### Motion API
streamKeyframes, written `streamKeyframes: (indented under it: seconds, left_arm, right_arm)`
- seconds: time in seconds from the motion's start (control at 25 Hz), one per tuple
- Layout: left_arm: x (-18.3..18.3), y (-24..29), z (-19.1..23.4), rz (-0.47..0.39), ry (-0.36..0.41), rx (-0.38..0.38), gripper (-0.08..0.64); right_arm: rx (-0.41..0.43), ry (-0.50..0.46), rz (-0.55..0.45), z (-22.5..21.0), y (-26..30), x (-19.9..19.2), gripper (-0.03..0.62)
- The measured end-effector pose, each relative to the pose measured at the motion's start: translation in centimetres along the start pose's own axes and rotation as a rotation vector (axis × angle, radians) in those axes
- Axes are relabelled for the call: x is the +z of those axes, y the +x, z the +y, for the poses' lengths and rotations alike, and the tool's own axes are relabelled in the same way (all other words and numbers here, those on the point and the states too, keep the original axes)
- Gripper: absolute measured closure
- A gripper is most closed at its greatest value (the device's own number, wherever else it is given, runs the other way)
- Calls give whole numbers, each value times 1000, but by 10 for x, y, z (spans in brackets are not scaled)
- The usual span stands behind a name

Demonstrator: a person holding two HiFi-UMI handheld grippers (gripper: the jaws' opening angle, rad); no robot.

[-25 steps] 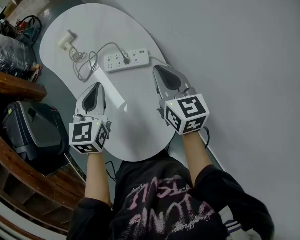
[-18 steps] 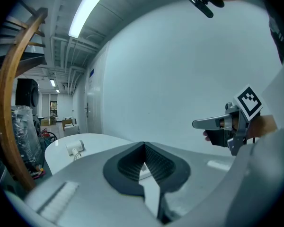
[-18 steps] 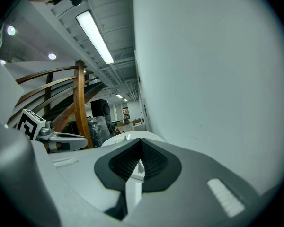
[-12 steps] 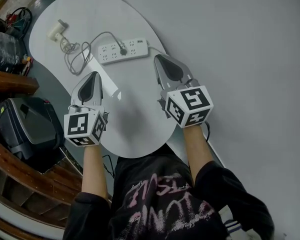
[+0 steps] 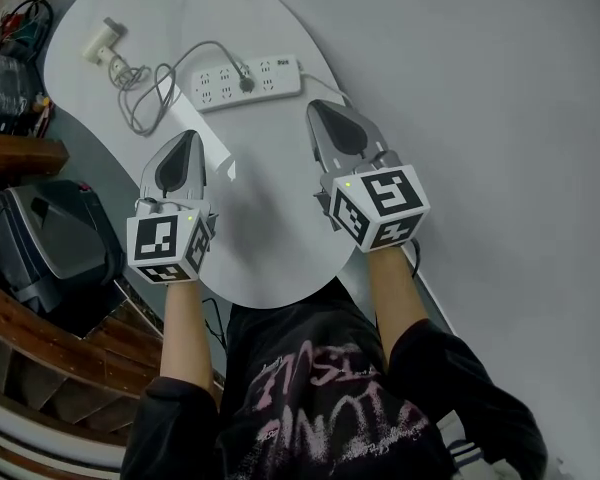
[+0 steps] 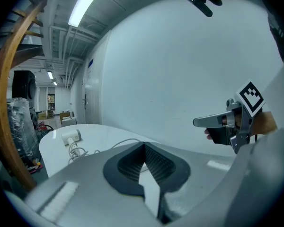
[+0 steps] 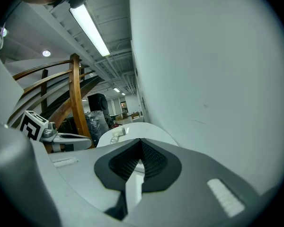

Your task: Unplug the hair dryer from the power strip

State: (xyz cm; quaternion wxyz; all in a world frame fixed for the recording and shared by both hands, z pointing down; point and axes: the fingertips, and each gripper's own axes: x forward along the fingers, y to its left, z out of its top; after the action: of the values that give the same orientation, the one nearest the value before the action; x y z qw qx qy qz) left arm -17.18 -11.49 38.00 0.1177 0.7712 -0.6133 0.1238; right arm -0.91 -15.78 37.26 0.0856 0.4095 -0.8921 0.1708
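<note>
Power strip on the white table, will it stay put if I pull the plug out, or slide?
Probably slides or lifts: the power strip looks like a light plastic bar lying loose on the smooth table. It seems rigid, so pressing one end should pin it. The plug near its middle may lift it.

Glossy table (image 5: 270, 238), plastic power strip (image 5: 272, 72)

The left claw (image 6: 143, 146) fills the bottom. Its two jaws are closed tip to tip, with nothing between them. Past it is a white desk (image 6: 97, 130). The hair dryer (image 6: 71, 136) lies on the far left part of the desk. Its cord (image 6: 78, 150) is looped just beside it. The right claw (image 6: 199, 122) hangs at the right, in front of a plain wall. A curved wooden rail (image 6: 2, 89) stands at the left.
</note>
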Motion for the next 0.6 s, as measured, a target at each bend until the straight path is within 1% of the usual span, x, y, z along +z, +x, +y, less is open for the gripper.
streamKeyframes:
  seconds: [0.4,0.6]
  left_arm:
    - [-22,9,11,36,-22,4,558]
    - [-24,10,11,45,-27,-1,558]
  right_arm:
    - [-8,13,30,-2,12,-17,580]
    - [-11,10,41,-2,16,-20,580]
